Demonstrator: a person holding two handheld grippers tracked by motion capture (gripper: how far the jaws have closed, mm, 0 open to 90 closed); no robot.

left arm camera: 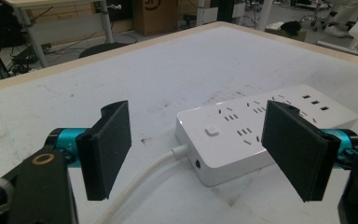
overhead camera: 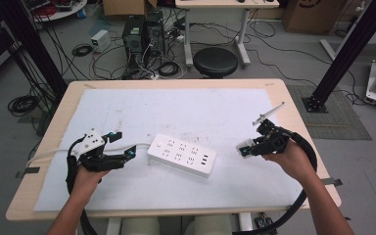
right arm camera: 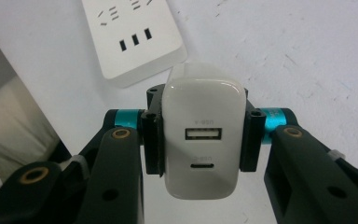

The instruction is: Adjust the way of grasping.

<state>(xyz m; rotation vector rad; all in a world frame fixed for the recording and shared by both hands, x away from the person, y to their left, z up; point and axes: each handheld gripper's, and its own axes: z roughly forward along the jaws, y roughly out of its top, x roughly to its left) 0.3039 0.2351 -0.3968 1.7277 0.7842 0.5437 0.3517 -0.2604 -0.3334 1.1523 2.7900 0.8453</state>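
Note:
A white power strip lies near the middle of the table on a white mat, its cord running off to the left. My left gripper rests left of the strip, open, its jaws either side of the cord end of the power strip without touching it. My right gripper hovers right of the strip, shut on a white USB charger whose ports face the camera. The power strip lies beyond the charger in the right gripper view.
The white mat covers most of the wooden table. Beyond the far edge stand a black stool, computer towers and tangled cables on the floor. A black frame post rises at the right.

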